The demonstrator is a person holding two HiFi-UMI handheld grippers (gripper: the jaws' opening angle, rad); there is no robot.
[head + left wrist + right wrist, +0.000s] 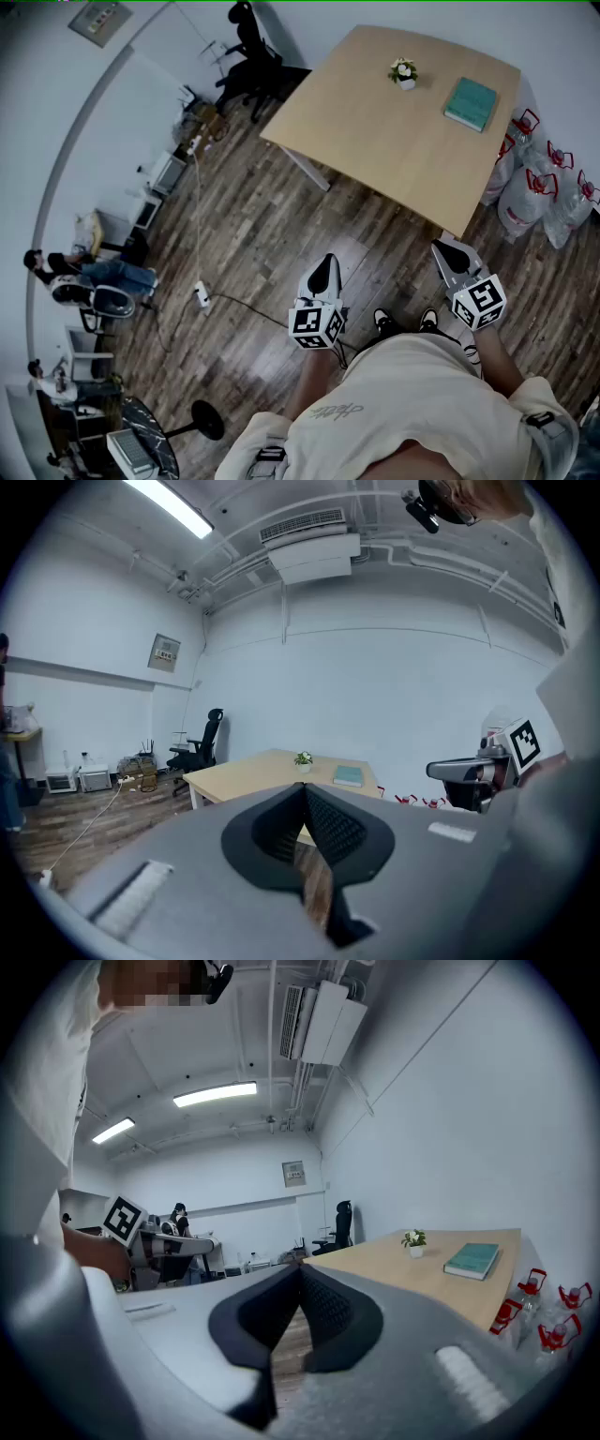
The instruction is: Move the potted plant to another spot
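Note:
A small potted plant point(404, 73) with white flowers in a white pot stands on the far part of a light wooden table point(375, 131). It also shows small in the left gripper view as the plant point(303, 760) and in the right gripper view as the plant point(413, 1241). Both grippers hang over the wooden floor, well short of the table. My left gripper point(325, 267) is shut with nothing in it. My right gripper point(446, 251) is likewise shut and empty, near the table's front corner.
A teal book point(471, 103) lies on the table right of the plant. White bags with red handles point(539, 187) sit by the table's right side. A black office chair point(246, 66) stands at the far left; a power strip and cable point(201, 295) lie on the floor.

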